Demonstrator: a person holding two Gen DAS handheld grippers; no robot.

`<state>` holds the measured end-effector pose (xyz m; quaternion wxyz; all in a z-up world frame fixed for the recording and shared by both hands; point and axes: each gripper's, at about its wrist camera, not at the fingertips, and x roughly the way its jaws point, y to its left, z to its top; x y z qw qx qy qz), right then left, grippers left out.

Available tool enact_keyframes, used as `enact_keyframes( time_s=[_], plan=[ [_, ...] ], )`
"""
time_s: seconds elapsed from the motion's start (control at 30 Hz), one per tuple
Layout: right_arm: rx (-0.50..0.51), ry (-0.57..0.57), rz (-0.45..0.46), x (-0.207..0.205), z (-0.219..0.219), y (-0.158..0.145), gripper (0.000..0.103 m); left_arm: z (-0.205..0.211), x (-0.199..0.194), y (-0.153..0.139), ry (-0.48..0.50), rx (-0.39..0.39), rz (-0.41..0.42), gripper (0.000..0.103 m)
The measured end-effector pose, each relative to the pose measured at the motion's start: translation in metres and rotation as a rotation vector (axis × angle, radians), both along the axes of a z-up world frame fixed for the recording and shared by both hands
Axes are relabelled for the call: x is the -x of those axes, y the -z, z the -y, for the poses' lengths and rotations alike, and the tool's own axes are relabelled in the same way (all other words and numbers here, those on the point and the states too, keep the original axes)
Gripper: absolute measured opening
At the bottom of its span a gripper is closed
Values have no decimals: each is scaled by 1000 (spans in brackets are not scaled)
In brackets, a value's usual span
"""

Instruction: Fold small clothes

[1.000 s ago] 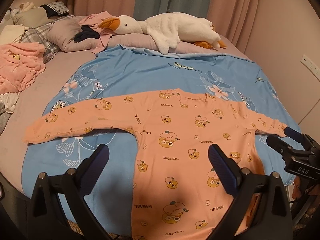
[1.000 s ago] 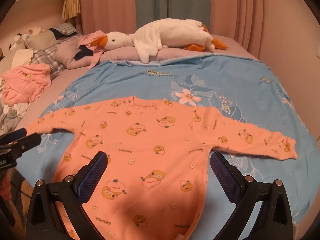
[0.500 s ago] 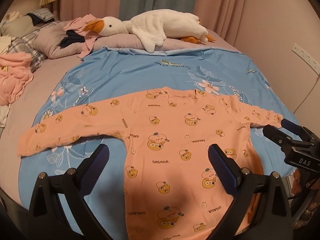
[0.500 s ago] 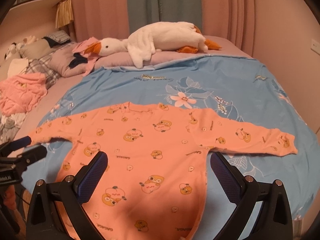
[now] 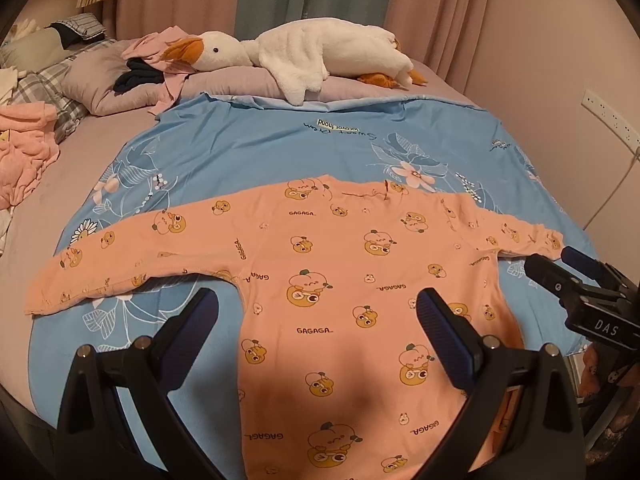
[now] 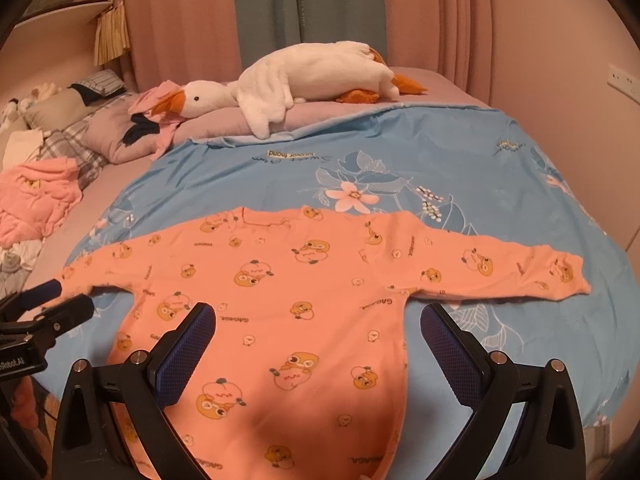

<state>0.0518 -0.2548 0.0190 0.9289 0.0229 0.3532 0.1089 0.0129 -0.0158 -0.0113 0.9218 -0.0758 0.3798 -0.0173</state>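
We see a bed [image 5: 100, 128] taking up most of both views, with a blue floral sheet [image 5: 280, 148] spread over its middle and near part. On the sheet lies the orange long-sleeved top [image 5: 340, 280] with cartoon prints and "GAGAGA" text, spread flat, neckline pointing toward the pillows, both sleeves stretched out sideways, hem toward us and running out of view at the near edge. A white plush goose [image 5: 304, 54] lies across the grey pillow [image 5: 240, 84] at the head of the bed, beak pointing left. Pink curtains with a teal strip [image 6: 272, 8] hang behind. A rumpled pink garment [image 5: 20, 148] sits at the bed's left side, near plaid bedding [image 5: 52, 84]; a small heap of pink and dark clothes [image 5: 148, 68] rests by the goose's beak. Our left tool [image 5: 316, 316] hovers over the top's lower left part with jaws spread wide, nothing between them; its left finger is over the sheet under the armpit, its right finger over the body. Our right tool [image 6: 316, 332] hovers over the lower right part, jaws also spread wide and empty. In the left wrist view the right tool's tips sit near the right sleeve cuff. A wall socket strip [image 5: 608, 114] shows at right.
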Motion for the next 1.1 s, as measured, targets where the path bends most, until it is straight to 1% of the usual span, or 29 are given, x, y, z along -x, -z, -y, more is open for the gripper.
enact_keyframes(
  time_s=[0.3, 0.43, 0.57, 0.77, 1.1],
  plan=[
    [9, 22, 8, 1, 1, -2, 102, 1, 1, -2, 16, 31, 5, 99],
    [-2, 31, 4, 1, 3, -3, 102, 3, 2, -3, 24, 31, 10, 99],
    [-34, 20, -16, 0, 5, -1, 102, 7, 4, -4, 41, 30, 13, 99],
    [-35, 17, -16, 2, 4, -1, 102, 10, 4, -4, 55, 45, 8, 99],
    [-44, 18, -12, 2, 5, -1, 102, 12, 5, -2, 64, 45, 2, 99]
  ],
)
